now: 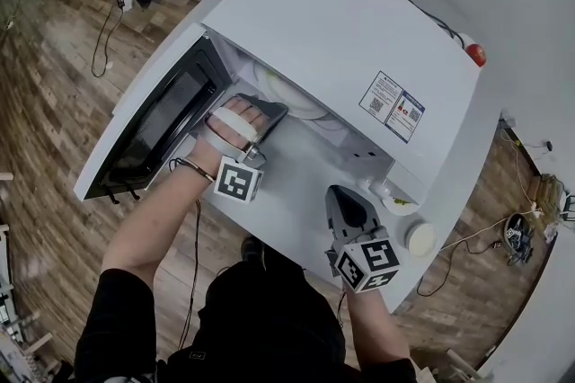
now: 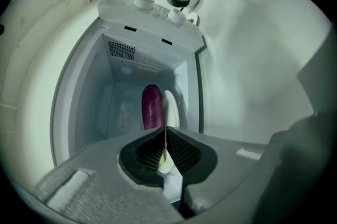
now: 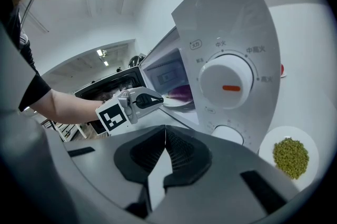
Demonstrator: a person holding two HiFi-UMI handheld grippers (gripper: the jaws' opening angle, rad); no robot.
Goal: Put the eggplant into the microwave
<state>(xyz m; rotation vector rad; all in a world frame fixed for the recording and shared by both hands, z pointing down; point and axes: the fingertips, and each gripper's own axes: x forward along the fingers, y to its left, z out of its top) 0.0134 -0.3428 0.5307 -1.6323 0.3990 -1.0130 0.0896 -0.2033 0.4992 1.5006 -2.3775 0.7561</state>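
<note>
Wood floor (image 1: 54, 57) surrounds a white worktop (image 1: 296, 201) that carries a white microwave (image 1: 359, 22), its door (image 1: 157, 125) swung wide to the left.

The person's left arm reaches forward, bare below a black sleeve. The left hand (image 1: 232, 128) is wrapped round its handle at the mouth of the cavity. The left claw (image 2: 166, 128) tilts slightly down and points into the cavity; its jaws are pressed together with nothing pinched between them. Just beyond its tips the eggplant (image 2: 152, 106) lies inside the microwave on a white plate (image 2: 171, 107).

The right arm is held close to the body. The right claw (image 3: 166, 128) slants down over the worktop in front of the control panel, jaws pressed together and empty. Whether it touches the worktop cannot be told.

Chinese characters ring the dial (image 3: 230, 86), among them 中火 and 中高火; its pointer mark is orange. A sticker (image 1: 393, 105) with a square code sits on top of the microwave, its print too small to read. A small dish (image 3: 290, 157) of green beans stands on the worktop near the panel.
</note>
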